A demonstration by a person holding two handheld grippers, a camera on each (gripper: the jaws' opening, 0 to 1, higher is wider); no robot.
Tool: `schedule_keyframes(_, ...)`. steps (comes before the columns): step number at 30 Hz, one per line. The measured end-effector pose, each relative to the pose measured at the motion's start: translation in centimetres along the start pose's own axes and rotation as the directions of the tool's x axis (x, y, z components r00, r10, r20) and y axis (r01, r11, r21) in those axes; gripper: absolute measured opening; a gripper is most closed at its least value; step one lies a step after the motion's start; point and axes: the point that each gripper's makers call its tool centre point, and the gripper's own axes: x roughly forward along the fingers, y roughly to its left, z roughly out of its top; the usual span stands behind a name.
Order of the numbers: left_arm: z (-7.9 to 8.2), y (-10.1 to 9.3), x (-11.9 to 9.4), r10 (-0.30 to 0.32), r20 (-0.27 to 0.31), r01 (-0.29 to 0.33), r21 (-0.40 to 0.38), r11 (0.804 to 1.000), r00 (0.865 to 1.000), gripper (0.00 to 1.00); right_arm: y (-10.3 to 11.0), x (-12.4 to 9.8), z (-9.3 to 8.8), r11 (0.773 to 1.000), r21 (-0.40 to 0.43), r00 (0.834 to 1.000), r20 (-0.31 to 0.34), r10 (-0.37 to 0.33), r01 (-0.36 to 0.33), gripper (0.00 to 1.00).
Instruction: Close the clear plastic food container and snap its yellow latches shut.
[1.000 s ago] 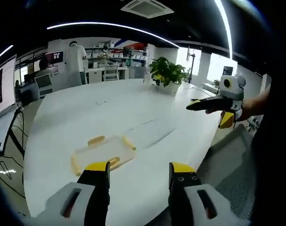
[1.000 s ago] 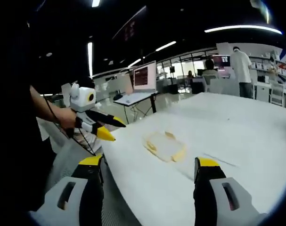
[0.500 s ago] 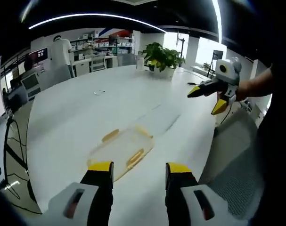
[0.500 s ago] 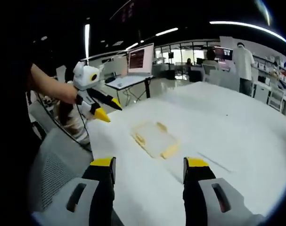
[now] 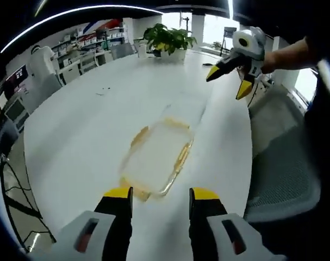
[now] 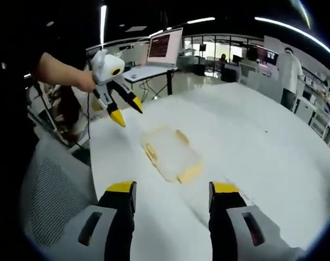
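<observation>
Left tool [image 5: 155, 194]: jaws parted wide, nothing between them, yellow tips raised above the near edge of the white table [image 5: 83, 125]. Just past the tips lies the clear plastic food container [image 5: 156, 157], flat on the table, long side running away from the tool. Yellow latches [image 5: 183, 156] show along its sides and at the near end; whether they are snapped down cannot be told, the picture is blurred. Farther out, upper right, the right tool [image 5: 226, 77] hangs in the air above the table's edge, held by a hand [image 5: 287, 53], jaws spread, gripping nothing. A potted plant [image 5: 166, 39] stands at the far end of the table. A grey mesh chair [image 5: 281, 174] sits beside the table to the right.

Right tool [image 6: 172, 188]: jaws parted wide, empty, over the table [image 6: 251, 147]. Container [image 6: 169, 154] ahead of the tips, lying flat, apart from both tools. Beyond it, upper left, the left tool [image 6: 125, 109] held by a hand [image 6: 83, 80], jaws open, above the table's edge near the container. A monitor [image 6: 163, 47] on a desk behind; a person [image 6: 288, 73] standing at far right.
</observation>
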Motion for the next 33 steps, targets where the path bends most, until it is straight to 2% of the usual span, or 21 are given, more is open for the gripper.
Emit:
schedule_keyframes(3,0.1,0.8,0.5,-0.012,0.005,0.012,0.008,1.000,1.000,0.36,0.0,0.8,0.5,1.000,-0.009,1.000,-0.016,0.018,-0.018,0.50)
schedule_keyframes(6,-0.1,1.1,1.0,-0.032,0.000,0.032,0.010,0.999,0.999,0.36,0.1,1.7,0.9,0.998,-0.053,0.999,-0.036,0.037,-0.038,0.52)
schedule_keyframes(8,-0.6,1.5,1.2,-0.031,-0.032,0.032,0.045,0.998,0.999,0.36,-0.1,2.4,0.3,0.996,-0.076,0.994,-0.093,0.048,-0.056,0.51)
schedule_keyframes(13,-1.2,2.3,1.7,-0.055,-0.063,0.061,0.086,0.994,0.996,0.35,-0.3,3.8,0.6,0.991,-0.108,0.988,-0.139,0.069,-0.084,0.50)
schedule_keyframes(15,-1.8,2.7,2.1,-0.061,-0.098,0.071,0.106,0.992,0.993,0.36,-0.7,4.3,0.6,0.989,-0.118,0.985,-0.154,0.072,-0.091,0.50)
schedule_keyframes(18,-2.1,3.0,2.4,-0.063,-0.120,0.080,0.141,0.987,0.991,0.37,-1.3,4.9,0.2,0.982,-0.156,0.976,-0.207,0.071,-0.104,0.49)
schedule_keyframes(21,-2.3,3.4,2.9,-0.075,-0.143,0.098,0.157,0.983,0.987,0.37,-1.8,5.7,-0.8,0.975,-0.182,0.958,-0.277,0.076,-0.130,0.49)
schedule_keyframes(29,-2.4,4.1,4.3,-0.082,-0.165,0.112,0.183,0.977,0.983,0.38,-2.7,7.3,-1.1,0.966,-0.195,0.939,-0.331,0.096,-0.167,0.45)
schedule_keyframes(31,-2.3,4.1,4.6,-0.085,-0.172,0.119,0.201,0.972,0.981,0.38,-3.0,7.5,-1.5,0.964,-0.198,0.927,-0.362,0.096,-0.177,0.44)
schedule_keyframes(33,-2.3,4.2,4.8,-0.091,-0.176,0.128,0.214,0.968,0.980,0.38,-3.1,7.9,-1.5,0.960,-0.208,0.923,-0.371,0.099,-0.186,0.44)
